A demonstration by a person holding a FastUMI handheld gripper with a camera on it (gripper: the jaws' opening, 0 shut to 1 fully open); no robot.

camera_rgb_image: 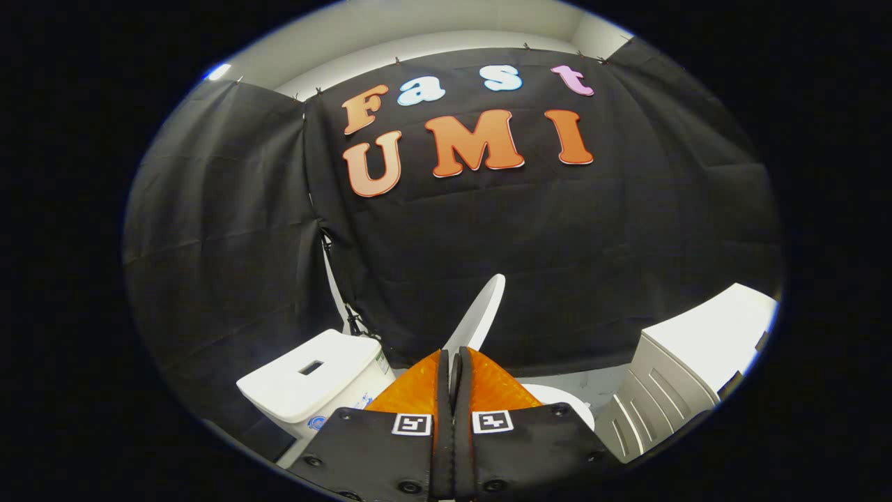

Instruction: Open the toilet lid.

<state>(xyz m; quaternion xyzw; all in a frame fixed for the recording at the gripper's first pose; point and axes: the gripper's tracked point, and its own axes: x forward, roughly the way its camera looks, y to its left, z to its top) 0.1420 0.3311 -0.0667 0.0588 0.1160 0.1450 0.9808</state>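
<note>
Pinching the thin edge of the toilet lid (481, 310), the gripper (454, 362) has its two orange fingers (411, 390) closed tight on it, with the lid raised edge-on just ahead of them. Beyond sit the white tank (313, 376) to the left and a white cabinet (697, 355) to the right. Judging by this, follow the lid's hinge arc gently toward the tank, holding firmly without twisting.

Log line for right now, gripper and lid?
gripper: shut on toilet lid edge | lid: raised, edge-on | tank: beside fingers | stage: lifting
</note>
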